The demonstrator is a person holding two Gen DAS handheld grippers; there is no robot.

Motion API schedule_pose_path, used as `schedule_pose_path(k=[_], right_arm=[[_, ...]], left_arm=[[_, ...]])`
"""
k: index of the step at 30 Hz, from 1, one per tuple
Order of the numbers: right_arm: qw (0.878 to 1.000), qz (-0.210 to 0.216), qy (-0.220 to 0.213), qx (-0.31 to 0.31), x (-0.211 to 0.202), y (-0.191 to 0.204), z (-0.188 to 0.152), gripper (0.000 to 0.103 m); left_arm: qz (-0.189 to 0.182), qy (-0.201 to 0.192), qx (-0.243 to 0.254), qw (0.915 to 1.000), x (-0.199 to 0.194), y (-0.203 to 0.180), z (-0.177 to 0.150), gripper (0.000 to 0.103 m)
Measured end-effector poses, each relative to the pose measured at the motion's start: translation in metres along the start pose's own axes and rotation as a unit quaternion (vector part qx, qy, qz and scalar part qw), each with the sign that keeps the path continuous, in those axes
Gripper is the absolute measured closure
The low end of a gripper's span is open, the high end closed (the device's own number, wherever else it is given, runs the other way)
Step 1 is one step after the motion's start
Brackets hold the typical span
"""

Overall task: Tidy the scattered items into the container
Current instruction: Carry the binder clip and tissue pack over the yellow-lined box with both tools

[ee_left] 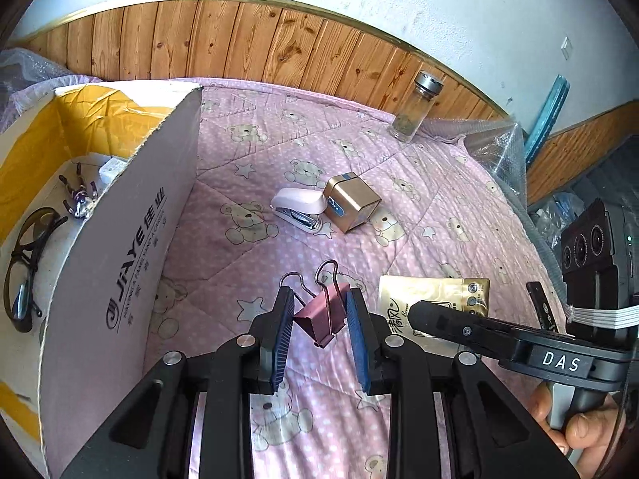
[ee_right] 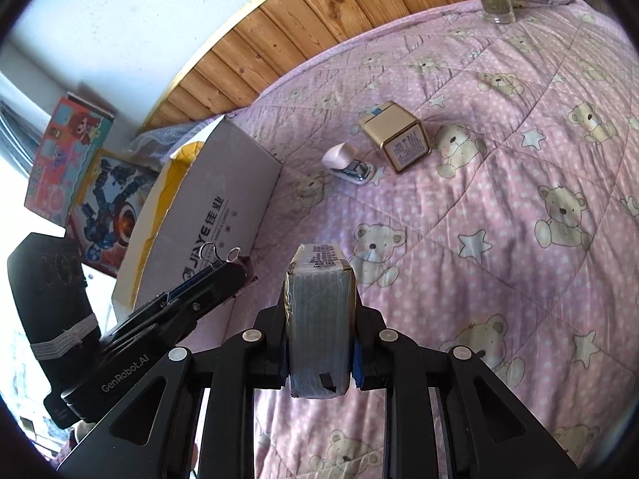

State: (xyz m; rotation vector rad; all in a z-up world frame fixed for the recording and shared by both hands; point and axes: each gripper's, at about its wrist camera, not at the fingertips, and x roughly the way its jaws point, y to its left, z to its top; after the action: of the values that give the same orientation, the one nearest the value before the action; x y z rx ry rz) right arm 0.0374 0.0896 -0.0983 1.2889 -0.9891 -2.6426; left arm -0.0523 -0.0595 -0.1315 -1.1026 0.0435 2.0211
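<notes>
Left wrist view: left tool point(ee_left: 319, 331) pinches, apparently, binder clip point(ee_left: 319, 315); right tool point(ee_right: 321, 319) clamps tissue pack point(ee_right: 319, 319). Box point(ee_left: 120, 215) holds glasses point(ee_left: 28, 255); stapler point(ee_left: 299, 207), tin point(ee_left: 351, 203) remain.

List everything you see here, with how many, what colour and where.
Cardboard container box: one, white outside, yellow inside, left on quilt.
Dark glasses: one, black, inside box.
Metal binder clip: one, pink, between left claw's pads.
Tissue packet: one, gold, in right claw.
Plastic stapler: one, pink-white, mid-quilt.
Square tin: one, gold, touching stapler.
Glass jar: one, clear, grey lid, far edge.
Bear-print quilt: one, pink.
Left claw: black, blue pads.
Right claw: black.
</notes>
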Motion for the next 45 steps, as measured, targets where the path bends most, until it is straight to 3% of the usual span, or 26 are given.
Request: schedule_pose_path(k=[19, 38, 45], right_arm=[[0.997, 0.008, -0.029, -0.069, -0.043, 0.074, -0.057, 0.079], [0.991, 0.005, -0.048, -0.127, -0.06, 0.12, -0.072, 0.079], [0.989, 0.004, -0.049, -0.142, -0.059, 0.133, -0.069, 0.079]], left_arm=[[-0.016, -0.063, 0.005, 0.9979, -0.095, -0.012, -0.042, 0.075], [0.044, -0.08, -0.021, 0.9956, -0.137, 0.011, -0.051, 0.075], [0.047, -0.089, -0.031, 0.9945, -0.145, 0.021, -0.044, 0.075]])
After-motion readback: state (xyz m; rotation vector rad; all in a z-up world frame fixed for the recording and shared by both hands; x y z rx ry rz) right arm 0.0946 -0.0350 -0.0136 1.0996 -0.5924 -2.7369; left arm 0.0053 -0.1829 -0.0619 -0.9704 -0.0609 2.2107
